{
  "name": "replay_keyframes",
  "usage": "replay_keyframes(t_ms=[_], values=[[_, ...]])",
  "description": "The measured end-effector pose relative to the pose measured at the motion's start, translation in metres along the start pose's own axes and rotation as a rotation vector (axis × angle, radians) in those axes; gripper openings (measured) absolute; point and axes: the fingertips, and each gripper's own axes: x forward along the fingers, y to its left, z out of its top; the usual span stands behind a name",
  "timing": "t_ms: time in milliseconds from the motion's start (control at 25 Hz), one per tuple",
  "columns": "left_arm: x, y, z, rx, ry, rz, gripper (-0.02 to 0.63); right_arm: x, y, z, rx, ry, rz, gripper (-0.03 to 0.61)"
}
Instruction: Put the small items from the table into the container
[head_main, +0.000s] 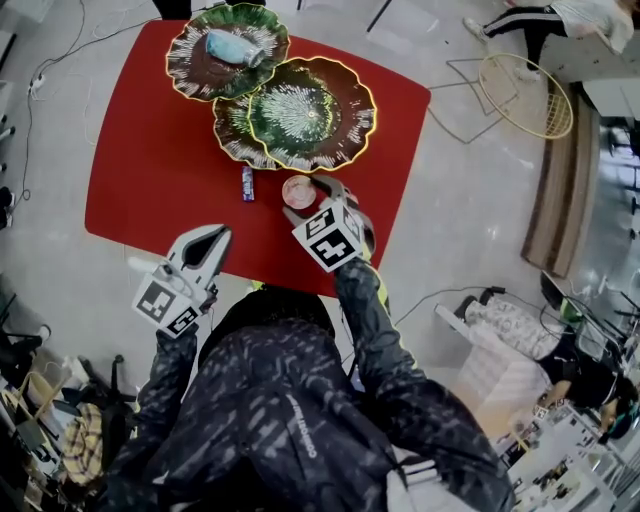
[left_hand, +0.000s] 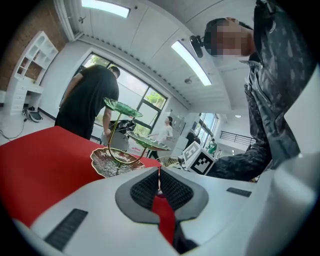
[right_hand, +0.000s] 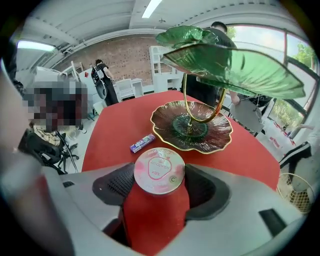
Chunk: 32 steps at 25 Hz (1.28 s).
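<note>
- Right tongs (right_hand: 159, 175) are clenched on a pink round tin (right_hand: 159, 169), one pad against each side. The tin is low over the red table (head_main: 140, 180), near its front edge. Whether it rests on the cloth is hard to judge.
- Left tongs (left_hand: 159, 172) are pressed together with nothing between them, and hang at the table's near edge, apart from the tin.
- Just beyond the tin, a purple wrapped stick (right_hand: 143, 143) lies flat on the table, short of the stand.
- Behind it stands the tiered leaf stand (right_hand: 202, 107). Its bottom dish (right_hand: 217, 131) is bare.
- From the right tongs' view, the green middle dish (right_hand: 235, 65) overhangs the bottom one. From the head view it covers most of it.
- Only the head view shows the top dish (head_main: 188, 62), which holds a pale blue item (head_main: 232, 47).
- Farther off, a person in black (left_hand: 87, 100) stands behind the table.
</note>
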Motion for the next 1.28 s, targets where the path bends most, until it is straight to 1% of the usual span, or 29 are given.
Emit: replay_keyframes(t_ms=[320,520,760,1040,1280], values=[[-0.006,-0.005,0.007,0.010,-0.016,-0.004,0.012,-0.021,0.011,0.012,-0.010,0.008,0.005,0.305],[-0.009,-0.014,0.011,0.016,-0.027,-0.021,0.012,-0.035,0.020,0.016,-0.013,0.015,0.002,0.305],[-0.012,-0.019,0.016,0.020,-0.035,-0.021,0.012,-0.057,0.030,0.030,-0.030,-0.004,-0.007,0.305],[-0.018,-0.032,0.029,0.039,-0.059,-0.026,0.012,-0.081,0.044,0.047,-0.061,-0.017,-0.016,0.305],[-0.020,-0.033,0.038,0.051,-0.088,-0.022,0.012,-0.097,0.051,0.064,-0.084,-0.044,-0.025,0.305]])
